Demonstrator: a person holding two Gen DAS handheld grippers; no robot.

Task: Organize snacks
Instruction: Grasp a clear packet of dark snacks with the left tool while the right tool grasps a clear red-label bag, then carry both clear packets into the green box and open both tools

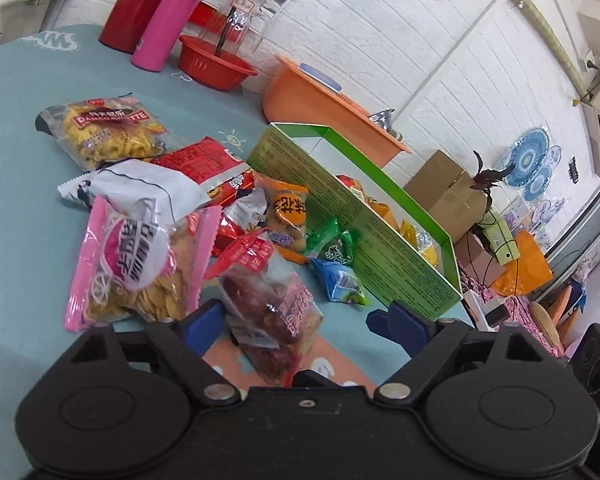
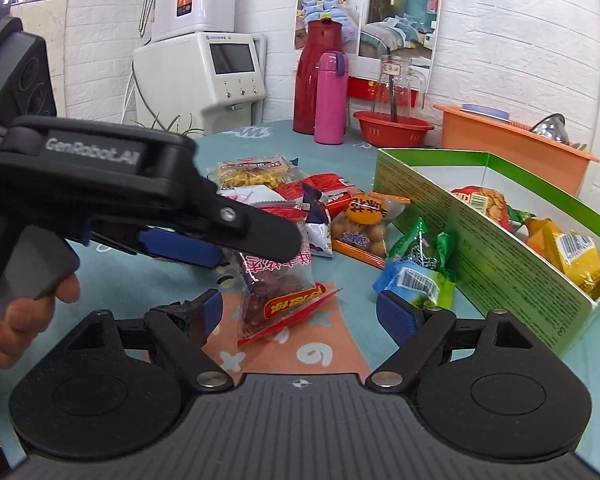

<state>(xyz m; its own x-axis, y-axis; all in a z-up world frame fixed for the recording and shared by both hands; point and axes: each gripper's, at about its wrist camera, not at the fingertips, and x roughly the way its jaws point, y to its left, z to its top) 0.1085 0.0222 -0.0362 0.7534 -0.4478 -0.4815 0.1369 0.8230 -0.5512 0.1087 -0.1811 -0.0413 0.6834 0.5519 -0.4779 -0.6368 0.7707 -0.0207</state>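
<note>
A clear bag of red dates (image 1: 278,322) (image 2: 278,292) lies on the blue tablecloth between the blue fingers of my open left gripper (image 1: 303,320); the gripper also shows from the side in the right wrist view (image 2: 220,248), over the bag. My right gripper (image 2: 305,314) is open and empty, just in front of the same bag. More snack packs lie in a pile (image 1: 148,200) (image 2: 359,220). The green box (image 1: 359,216) (image 2: 479,232) to the right holds several packs.
At the table's back stand a red thermos (image 2: 311,76), a pink bottle (image 2: 331,98), a red basket (image 2: 393,128) with a glass jar, and an orange basin (image 2: 515,144). A green and a blue pack (image 2: 419,268) lie against the box wall. The table edge is behind the box.
</note>
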